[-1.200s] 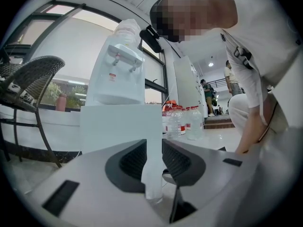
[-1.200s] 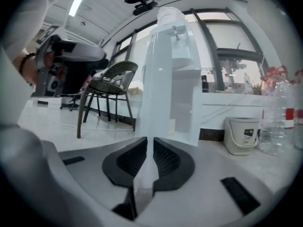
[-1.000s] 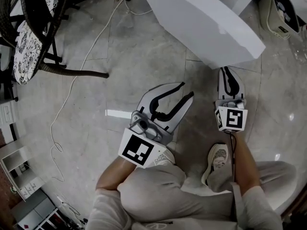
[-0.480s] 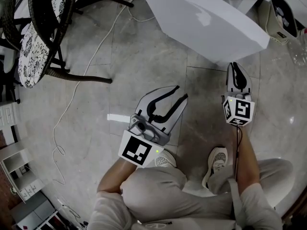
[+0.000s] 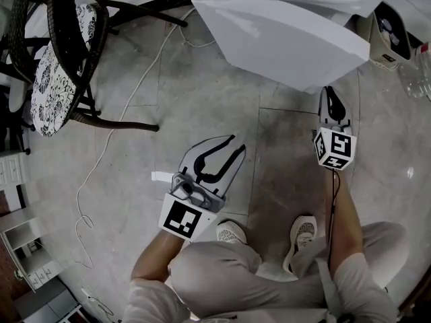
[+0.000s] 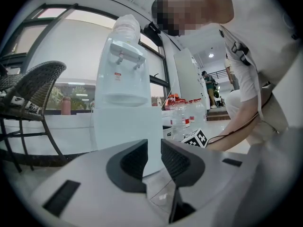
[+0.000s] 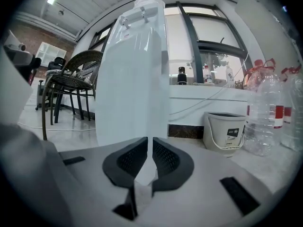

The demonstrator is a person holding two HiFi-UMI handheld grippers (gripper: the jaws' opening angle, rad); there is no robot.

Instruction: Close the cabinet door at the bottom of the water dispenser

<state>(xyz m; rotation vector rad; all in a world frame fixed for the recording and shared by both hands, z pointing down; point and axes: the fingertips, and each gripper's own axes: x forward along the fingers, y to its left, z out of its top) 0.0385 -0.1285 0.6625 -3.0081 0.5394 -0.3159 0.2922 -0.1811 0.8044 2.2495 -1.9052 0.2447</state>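
Cabinet door [image 5: 306,69] forms the lower front of the white water dispenser [image 5: 269,25], at top centre of the head view. I cannot tell whether it sits flush. The right gripper [image 5: 330,98] points at its lower right corner, just beside it. The left gripper [image 5: 236,145] hangs at lower centre over the tiled floor [image 5: 202,86], well apart from the door.

In the left gripper view the dispenser stands left of centre, and the jaws are partly apart with nothing between them.

In the right gripper view the tall white body fills the centre. These jaws have just been closing to a thin slit, with nothing in it.

The push should go best with the narrowed tips set flat and low on the door's free edge. A steady, square drive should keep the dispenser from skidding on the tiles.
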